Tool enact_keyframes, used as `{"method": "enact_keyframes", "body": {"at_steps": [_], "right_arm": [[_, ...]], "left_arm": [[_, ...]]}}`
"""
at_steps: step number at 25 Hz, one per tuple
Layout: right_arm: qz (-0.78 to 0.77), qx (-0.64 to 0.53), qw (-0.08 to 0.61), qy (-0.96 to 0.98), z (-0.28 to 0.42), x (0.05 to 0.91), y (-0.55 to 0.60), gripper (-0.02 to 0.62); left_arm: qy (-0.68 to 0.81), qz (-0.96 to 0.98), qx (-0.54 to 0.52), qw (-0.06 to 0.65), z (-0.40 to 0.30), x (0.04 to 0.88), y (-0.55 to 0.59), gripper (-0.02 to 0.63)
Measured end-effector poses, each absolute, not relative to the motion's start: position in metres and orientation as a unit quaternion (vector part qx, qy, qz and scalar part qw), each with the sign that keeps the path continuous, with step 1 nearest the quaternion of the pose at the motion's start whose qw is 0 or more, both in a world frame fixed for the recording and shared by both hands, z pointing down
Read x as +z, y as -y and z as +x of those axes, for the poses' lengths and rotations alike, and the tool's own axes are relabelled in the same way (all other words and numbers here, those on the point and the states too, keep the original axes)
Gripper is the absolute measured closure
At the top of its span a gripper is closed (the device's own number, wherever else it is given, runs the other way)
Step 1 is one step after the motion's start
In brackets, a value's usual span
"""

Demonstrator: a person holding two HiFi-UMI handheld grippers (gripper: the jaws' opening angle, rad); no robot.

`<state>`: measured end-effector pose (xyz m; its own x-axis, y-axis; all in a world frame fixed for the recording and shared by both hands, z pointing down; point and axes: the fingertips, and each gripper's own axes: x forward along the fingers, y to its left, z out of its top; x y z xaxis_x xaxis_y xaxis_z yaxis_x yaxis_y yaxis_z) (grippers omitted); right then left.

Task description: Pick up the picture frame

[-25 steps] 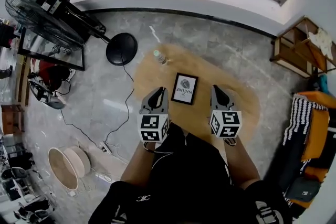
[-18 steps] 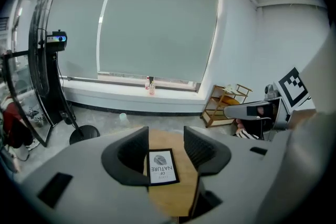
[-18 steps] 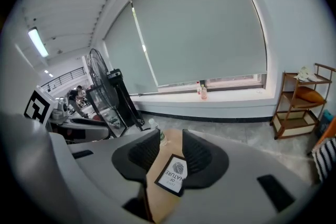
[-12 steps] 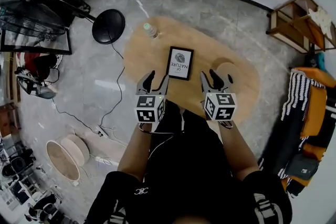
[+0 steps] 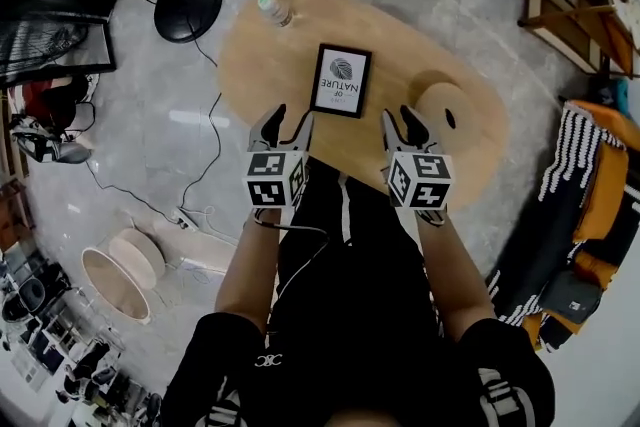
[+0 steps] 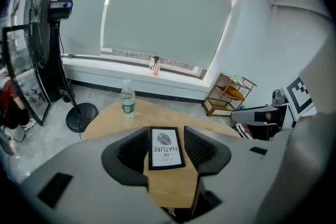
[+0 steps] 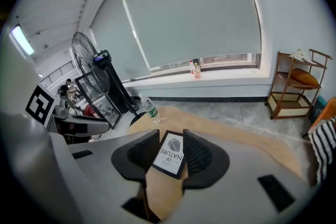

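Observation:
A black picture frame (image 5: pixel 340 80) with a white print reading "OF NATURE" lies flat on the oval wooden table (image 5: pixel 270 65). My left gripper (image 5: pixel 286 122) hangs over the table's near edge, just left of and short of the frame, open and empty. My right gripper (image 5: pixel 403 120) is level with it on the frame's right; its jaws are opening and nothing is between them. In the left gripper view the frame (image 6: pixel 166 147) shows ahead through the gap of the left gripper (image 6: pixel 166 131). In the right gripper view the frame (image 7: pixel 170 152) lies ahead of the right gripper (image 7: pixel 170 135).
A plastic water bottle (image 5: pixel 272 10) stands at the table's far left end. A round pale disc (image 5: pixel 445 105) sits at the table's right. On the floor are a black fan base (image 5: pixel 188 5), a cable with a power strip (image 5: pixel 185 215), and a wooden shelf (image 5: pixel 570 5) at the right.
Both grippers went from shut to open and sank toward the table, closing in on the frame's near end. The frame itself has not moved.

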<state>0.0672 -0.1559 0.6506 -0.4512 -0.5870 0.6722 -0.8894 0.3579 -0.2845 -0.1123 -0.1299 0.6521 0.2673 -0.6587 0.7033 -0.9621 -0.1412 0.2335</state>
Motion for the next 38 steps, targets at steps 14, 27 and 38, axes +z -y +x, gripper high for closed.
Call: {"method": "enact_keyframes", "body": {"at_steps": [14, 27, 38], "right_arm": [[0.462, 0.382, 0.273, 0.753, 0.048, 0.854, 0.170, 0.454], [0.499, 0.392, 0.311, 0.707, 0.039, 0.964, 0.191, 0.462], [0.506, 0.413, 0.334, 0.680, 0.039, 0.997, 0.195, 0.474]], "left_arm": [[0.531, 0.711, 0.263, 0.379, -0.118, 0.840, 0.169, 0.394], [0.489, 0.724, 0.290, 0.391, -0.117, 0.919, 0.174, 0.394], [0.477, 0.721, 0.289, 0.410, -0.120, 0.937, 0.159, 0.394]]}}
